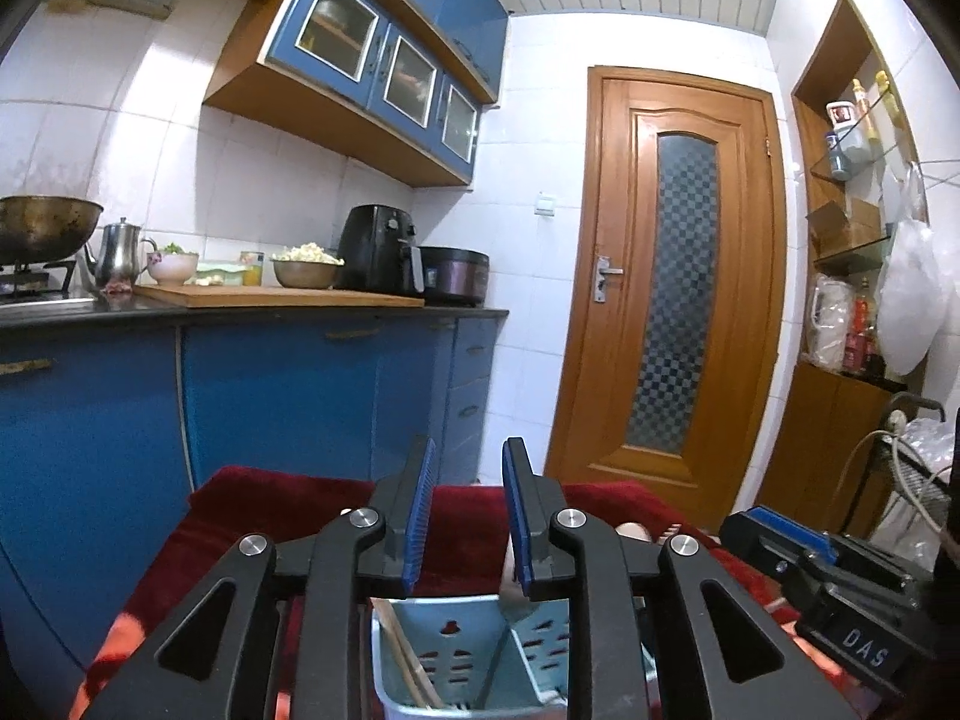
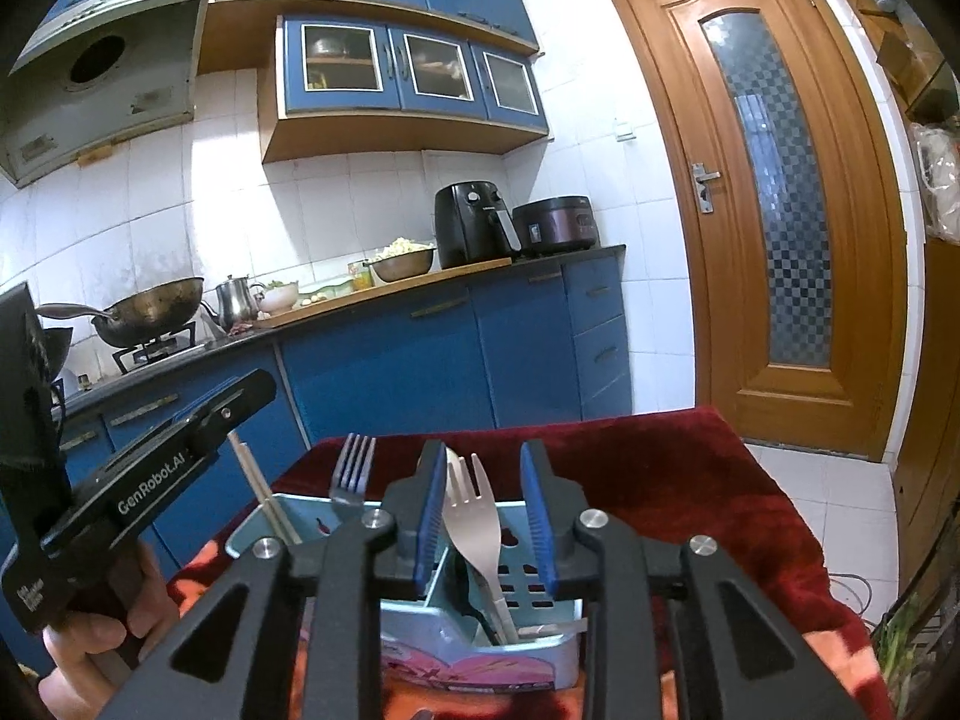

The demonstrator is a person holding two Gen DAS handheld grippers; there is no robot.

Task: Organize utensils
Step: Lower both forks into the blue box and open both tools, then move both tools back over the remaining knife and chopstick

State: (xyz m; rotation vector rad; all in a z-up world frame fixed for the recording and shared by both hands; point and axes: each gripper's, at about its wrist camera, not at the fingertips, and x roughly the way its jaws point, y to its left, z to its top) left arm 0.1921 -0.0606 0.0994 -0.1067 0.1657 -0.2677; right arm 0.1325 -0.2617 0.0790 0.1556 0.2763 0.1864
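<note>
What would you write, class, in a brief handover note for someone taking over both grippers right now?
Left gripper: open, empty, above the caddy.
Right gripper: open; the silver fork stands between the pads, seemingly unpinched.
Blue utensil caddy sits on the red cloth.
Done: chopsticks, a second fork and the silver fork stand in the caddy.
Left: no loose utensils in view; check around.
</note>
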